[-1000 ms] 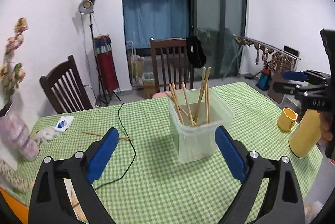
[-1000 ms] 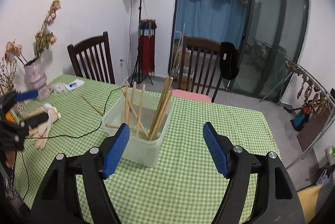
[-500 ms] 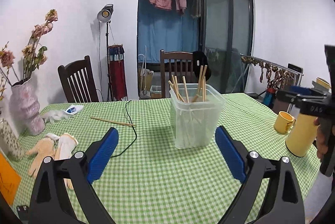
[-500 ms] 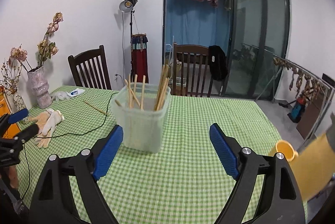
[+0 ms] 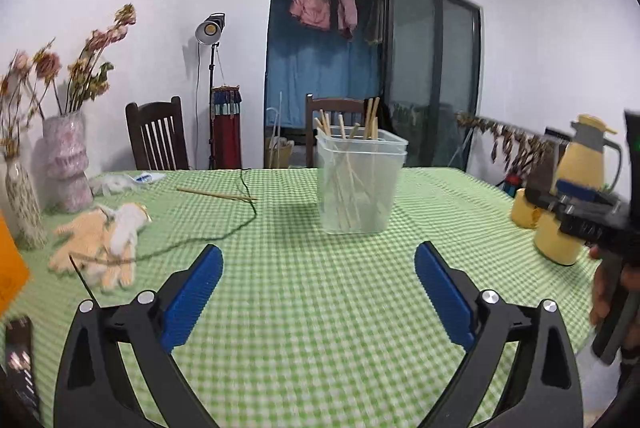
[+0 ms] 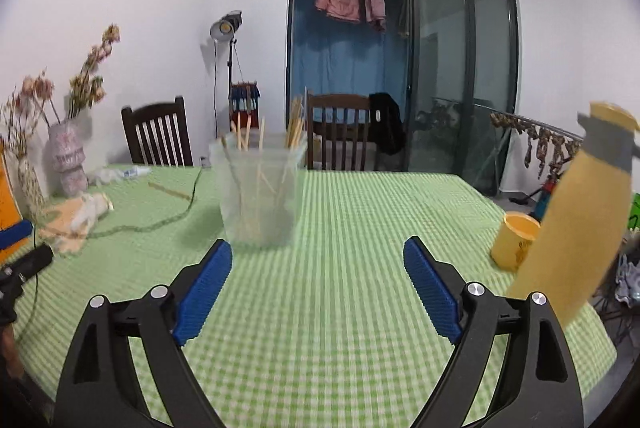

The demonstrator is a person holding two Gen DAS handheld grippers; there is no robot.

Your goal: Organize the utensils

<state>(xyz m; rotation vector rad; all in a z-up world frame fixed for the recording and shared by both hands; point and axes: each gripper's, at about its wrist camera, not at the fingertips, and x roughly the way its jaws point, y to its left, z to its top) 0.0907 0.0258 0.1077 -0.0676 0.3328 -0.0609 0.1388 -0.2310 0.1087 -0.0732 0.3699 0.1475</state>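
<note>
Since the earlier frames both cameras have dropped toward the table: the clear container (image 5: pixel 361 184) now appears side-on at table level instead of from above. In the left wrist view, from left to right: vases with dried flowers (image 5: pixel 66 156) at the left edge, a pair of gloves (image 5: pixel 100 244) beside a dark cable (image 5: pixel 224 224), one loose chopstick (image 5: pixel 218 193) lying on the green checked tablecloth (image 5: pixel 320 308) at upper centre left, then the container holding the upright chopsticks (image 5: pixel 348 132) at centre, then a yellow cup (image 5: pixel 524 214) and yellow thermos (image 5: pixel 576 196) at the right edge. The left gripper (image 5: pixel 318 292) is released, jaws wide, nothing between them. The right gripper (image 6: pixel 318 288) is opening, nothing between its pads. In the right wrist view the container (image 6: pixel 260 196) stands left of centre, ahead of the left finger; open cloth fills the centre and lower frame; the thermos (image 6: pixel 580 220) crowds the right finger.
</note>
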